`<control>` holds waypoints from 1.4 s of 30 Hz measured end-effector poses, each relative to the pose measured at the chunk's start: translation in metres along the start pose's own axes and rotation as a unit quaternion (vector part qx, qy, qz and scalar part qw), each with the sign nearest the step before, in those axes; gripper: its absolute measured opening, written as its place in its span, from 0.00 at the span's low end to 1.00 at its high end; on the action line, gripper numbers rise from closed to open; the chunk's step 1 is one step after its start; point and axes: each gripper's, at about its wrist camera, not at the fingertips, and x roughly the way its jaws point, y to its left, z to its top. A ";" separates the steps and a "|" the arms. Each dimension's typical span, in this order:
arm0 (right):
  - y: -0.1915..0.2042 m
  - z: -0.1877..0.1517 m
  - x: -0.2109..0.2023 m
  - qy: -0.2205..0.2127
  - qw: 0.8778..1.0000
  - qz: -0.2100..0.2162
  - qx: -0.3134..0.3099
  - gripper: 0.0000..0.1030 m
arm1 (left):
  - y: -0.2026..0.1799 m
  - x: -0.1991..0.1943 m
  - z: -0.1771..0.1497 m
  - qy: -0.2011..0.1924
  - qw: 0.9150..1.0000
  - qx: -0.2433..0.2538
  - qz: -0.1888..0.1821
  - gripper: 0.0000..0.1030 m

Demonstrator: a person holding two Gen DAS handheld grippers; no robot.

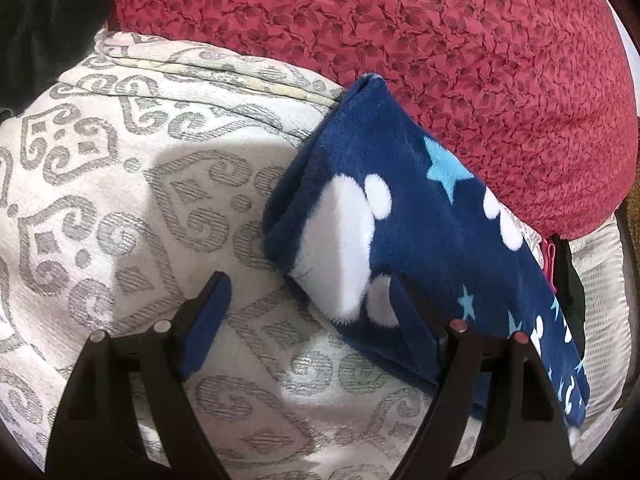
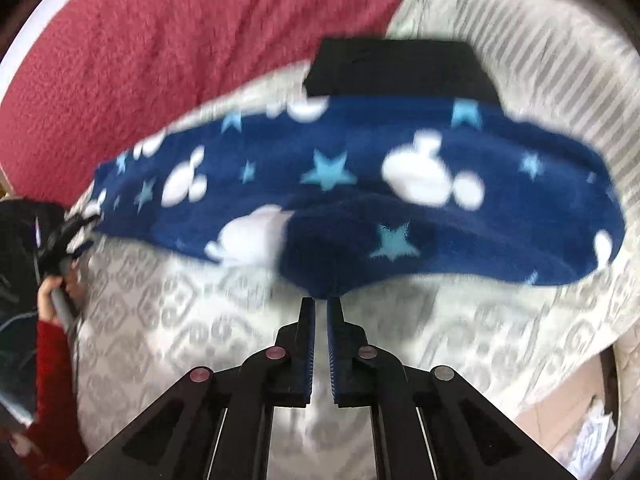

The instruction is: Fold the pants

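1. Bed-wise, the left wrist view shows a white bedspread with grey scroll pattern (image 1: pixel 120 184) with a dark red textured blanket (image 1: pixel 440 60) behind it. The navy fleece pants with white mouse heads and light blue stars (image 1: pixel 400 216) lie folded along the blanket's edge. The left gripper (image 1: pixel 316 300) is spread wide, holding nothing, and its right finger (image 1: pixel 412 316) looks like it sits on the fabric. Probably it snags that corner if it drifts.

2. Right wrist view, pretty blurry: the right gripper (image 2: pixel 321 308) is pinched on the pants' (image 2: pixel 360 184) near edge. Such a thin bite on plush could slip, or drag the fold crooked. A black flat object (image 2: pixel 400 68) sits behind.
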 end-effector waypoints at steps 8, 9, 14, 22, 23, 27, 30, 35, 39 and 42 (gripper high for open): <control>0.004 -0.015 0.034 0.031 0.999 -0.020 -0.014 0.50 | 0.007 -0.005 -0.001 0.013 1.000 -0.004 -0.009 0.79; 0.011 -0.014 0.036 0.016 0.999 -0.030 -0.026 0.74 | 0.009 -0.006 0.000 0.017 1.000 -0.008 -0.014 0.79; 0.034 -0.008 0.044 -0.039 0.996 -0.042 -0.069 0.77 | 0.027 -0.010 0.004 0.032 0.996 -0.062 -0.049 0.79; 0.016 0.013 0.057 -0.079 0.993 -0.089 0.017 0.09 | 0.006 0.011 0.021 0.014 0.998 -0.047 -0.048 0.48; 0.011 0.014 0.055 -0.081 0.993 -0.087 0.024 0.09 | 0.002 0.012 0.020 0.014 0.998 -0.034 -0.051 0.27; 0.006 0.014 0.044 -0.071 0.995 -0.057 0.032 0.07 | -0.006 -0.004 0.021 -0.011 0.997 -0.020 -0.067 0.22; 0.009 0.013 0.024 -0.083 0.995 -0.050 0.025 0.07 | -0.012 -0.028 0.027 -0.027 0.996 -0.026 -0.076 0.22; 0.008 0.013 -0.018 -0.109 0.993 -0.028 0.017 0.06 | -0.034 -0.080 0.040 -0.054 0.997 -0.005 -0.063 0.22; 0.001 0.002 -0.044 -0.101 0.995 0.002 0.010 0.06 | -0.033 -0.133 0.038 -0.081 0.996 0.008 -0.044 0.22; 0.000 -0.014 -0.050 -0.073 0.997 0.022 -0.019 0.06 | -0.015 -0.165 0.023 -0.088 0.996 0.001 -0.035 0.22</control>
